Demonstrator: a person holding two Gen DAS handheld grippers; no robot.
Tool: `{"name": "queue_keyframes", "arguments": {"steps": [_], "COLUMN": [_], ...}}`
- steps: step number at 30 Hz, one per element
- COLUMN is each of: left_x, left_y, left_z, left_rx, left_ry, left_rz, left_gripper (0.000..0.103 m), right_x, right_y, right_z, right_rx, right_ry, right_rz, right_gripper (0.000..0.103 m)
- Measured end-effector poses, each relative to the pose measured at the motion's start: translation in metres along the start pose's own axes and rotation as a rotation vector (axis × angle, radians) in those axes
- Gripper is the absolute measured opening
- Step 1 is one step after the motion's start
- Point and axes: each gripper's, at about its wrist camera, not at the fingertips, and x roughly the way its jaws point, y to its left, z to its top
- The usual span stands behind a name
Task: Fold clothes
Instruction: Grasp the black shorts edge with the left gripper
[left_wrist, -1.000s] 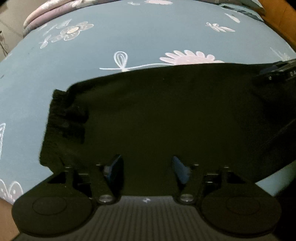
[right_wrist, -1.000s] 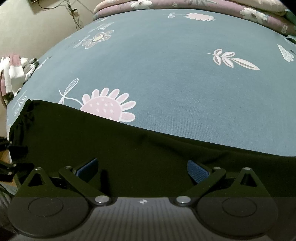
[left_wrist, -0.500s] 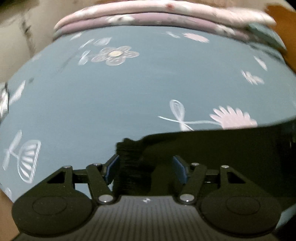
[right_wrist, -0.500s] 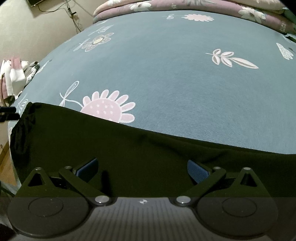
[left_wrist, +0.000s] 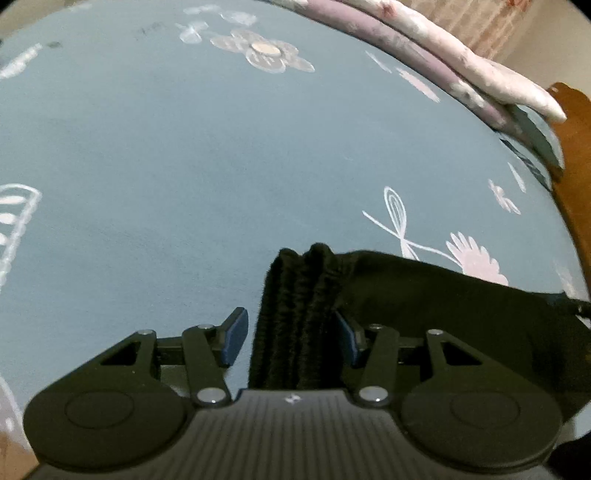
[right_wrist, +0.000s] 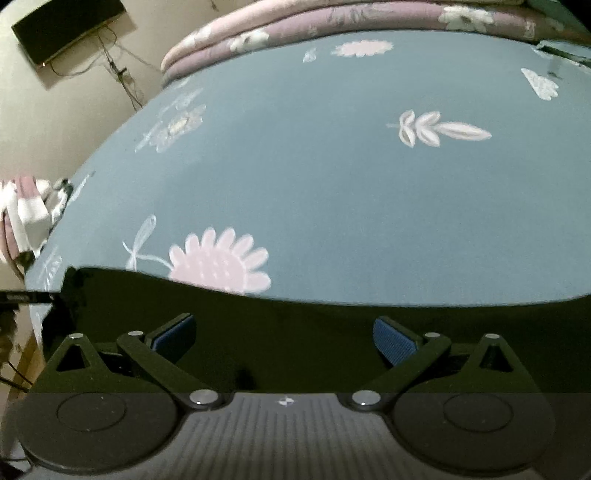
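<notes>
A black garment lies along the near edge of a blue flowered bedsheet. Its ribbed cuff is bunched between the fingers of my left gripper, which is open around it; the right pad touches the cloth, the left pad stands apart. In the right wrist view the same garment spreads across the bottom. My right gripper is open wide over the black cloth, and holds nothing.
Folded pink and mauve quilts lie along the far end of the bed. A wooden bed frame stands at the right. A heap of pink and white cloth and a wall-mounted screen are off the bed's left side.
My left gripper has swung left along the garment to its ribbed cuff, which now sits between its fingers. The right gripper has hardly moved and stays open.
</notes>
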Motion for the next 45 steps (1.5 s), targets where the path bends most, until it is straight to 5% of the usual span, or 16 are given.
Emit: {"name": "queue_keyframes", "arguments": {"steps": [12,23,34,41,45], "left_x": [0.021,0.028,0.051,0.041,0.041], "left_y": [0.028,0.070,0.063,0.065,0.063], "left_z": [0.043,0.026,0.054,0.017,0.015], "left_rx": [0.097,-0.089,-0.078,-0.122,-0.142], "left_ry": [0.064,0.155,0.199,0.291,0.259], "left_rz": [-0.265,-0.544,-0.607,-0.657,-0.638], "left_gripper": [0.063,0.067,0.065,0.066,0.067], "right_x": [0.022,0.050,0.064,0.055,0.046], "right_y": [0.070,0.115,0.122,0.108,0.099], "right_z": [0.004,0.004,0.012,0.005,-0.002], "right_rx": [-0.005,-0.019,-0.040,-0.019,-0.003], "right_ry": [-0.033,-0.047,-0.036,-0.025,-0.021], "right_rz": [-0.034,-0.039,-0.015,-0.016,-0.016], "right_gripper": [0.103,0.103,0.103,0.103,0.103]}}
